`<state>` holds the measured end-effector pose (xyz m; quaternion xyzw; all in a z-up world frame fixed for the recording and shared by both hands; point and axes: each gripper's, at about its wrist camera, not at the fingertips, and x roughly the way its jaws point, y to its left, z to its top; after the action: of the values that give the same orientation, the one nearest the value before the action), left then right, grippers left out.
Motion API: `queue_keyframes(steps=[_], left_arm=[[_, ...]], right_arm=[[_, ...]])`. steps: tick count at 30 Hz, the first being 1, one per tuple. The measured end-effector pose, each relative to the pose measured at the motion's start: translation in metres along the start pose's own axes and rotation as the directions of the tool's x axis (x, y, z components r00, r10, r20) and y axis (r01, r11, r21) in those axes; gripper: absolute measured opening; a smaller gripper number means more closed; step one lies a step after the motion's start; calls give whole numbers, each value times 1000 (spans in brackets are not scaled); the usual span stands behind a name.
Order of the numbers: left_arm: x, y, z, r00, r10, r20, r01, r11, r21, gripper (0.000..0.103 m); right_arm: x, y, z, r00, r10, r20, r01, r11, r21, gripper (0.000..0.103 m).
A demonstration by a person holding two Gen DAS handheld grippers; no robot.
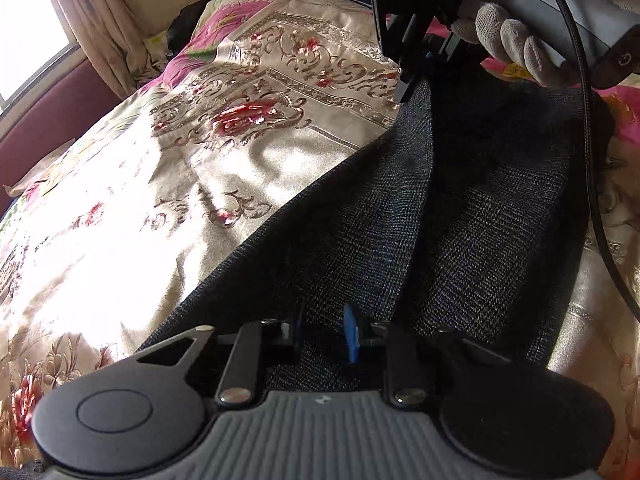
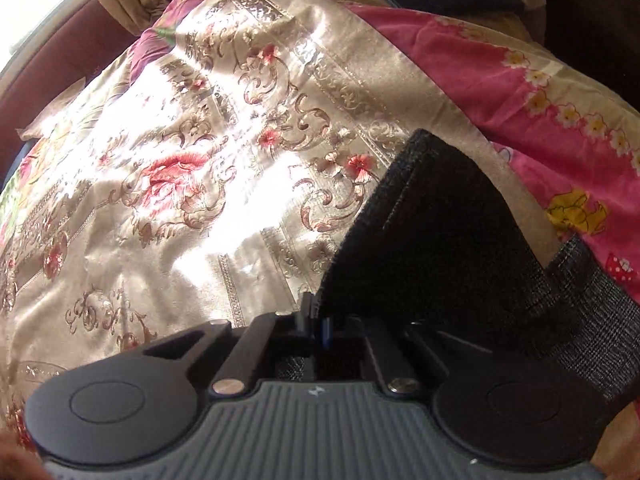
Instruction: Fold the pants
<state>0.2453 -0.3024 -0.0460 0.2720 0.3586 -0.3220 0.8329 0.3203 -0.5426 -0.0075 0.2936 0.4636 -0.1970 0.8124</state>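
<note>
While the left gripper (image 1: 325,338) pinches one edge of the dark woven charcoal pants (image 1: 460,216), the right gripper (image 2: 317,326) is clamped on another edge, holding the garment raised above the shiny beige floral bedspread (image 2: 192,168).

This is a bedroom in a home. A bed (image 1: 120,260) has a shiny flowered cover (image 2: 180,160) and a pink quilt (image 2: 500,80). A curtain (image 1: 92,20) hangs beside a bright window (image 1: 24,28).

Hard daylight is let in from the window (image 1: 28,36) at upper left; the satin bedspread (image 1: 120,240) below it is blown out by glare. Edges are bent by fisheye.
</note>
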Motion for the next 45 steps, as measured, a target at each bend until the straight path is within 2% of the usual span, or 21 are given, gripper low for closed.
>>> queue_keyframes(steps=[1,5,7,10,13,15,17,19,22,23,25,28,30,31,35,37,38,41,42,43,45], left_arm=[[0,1,5,1000,-4,1,4,1000,5,21],[-18,16,23,998,-13,57,14,1000,-13,22],[-37,25,33,992,-28,122,35,998,-54,24],[-63,25,44,980,-5,201,16,998,-55,37],[-71,16,45,976,16,218,-11,1000,-26,37],[-67,11,41,982,-43,184,49,998,-29,34],[-60,-2,32,986,-86,142,87,996,-1,32],[-46,-22,17,989,-129,70,124,990,61,32],[-30,-46,-3,988,-154,-26,157,979,134,32],[-29,-50,-7,988,-151,-38,155,976,150,32],[-31,-56,-10,988,-147,-45,153,975,162,33],[-31,-59,-4,988,-150,-41,155,976,154,33],[-30,-60,2,987,-157,-34,160,976,148,33],[-30,-61,6,987,-158,-29,161,976,147,33],[-28,-66,16,986,-164,-15,164,976,143,33],[-28,-69,20,987,-158,-3,157,976,153,33],[-29,-70,21,988,-157,3,154,975,158,33],[-28,-72,21,988,-157,6,154,973,170,33],[-26,-72,21,987,-158,-3,156,972,174,33],[-25,-73,19,987,-159,-12,158,971,177,33],[-23,-74,16,987,-160,-23,161,970,183,33]], right_arm=[[-3,-2,3,1000,18,0,-18,1000,10,3],[-39,7,13,991,119,64,-117,993,-33,3],[-65,11,18,976,188,106,-183,982,-47,3],[-110,20,23,941,286,180,-273,958,-93,3],[-144,20,19,917,334,218,-314,941,-124,3],[-156,6,2,920,315,234,-293,948,-125,3],[-154,-18,-17,936,262,233,-249,965,-83,3],[-133,-52,-45,970,131,206,-123,991,-52,4],[-91,-98,-71,996,18,89,-20,1000,16,6],[-82,-113,-79,998,28,55,-32,997,65,9],[-81,-128,-86,995,58,75,-67,991,116,11],[-87,-132,-82,986,88,139,-103,989,107,16],[-87,-138,-73,981,108,162,-130,982,138,26],[-86,-141,-70,978,123,169,-151,976,159,27],[-78,-166,-57,950,237,202,-293,900,323,28],[-80,-173,-54,936,262,235,-337,859,385,21],[-90,-173,-54,923,254,288,-352,858,373,6],[-122,-159,-53,887,224,405,-331,919,216,6],[-125,-159,-53,886,218,410,-320,927,197,6],[-123,-160,-55,897,197,396,-294,934,201,6],[-109,-168,-61,940,108,322,-191,951,241,5]])
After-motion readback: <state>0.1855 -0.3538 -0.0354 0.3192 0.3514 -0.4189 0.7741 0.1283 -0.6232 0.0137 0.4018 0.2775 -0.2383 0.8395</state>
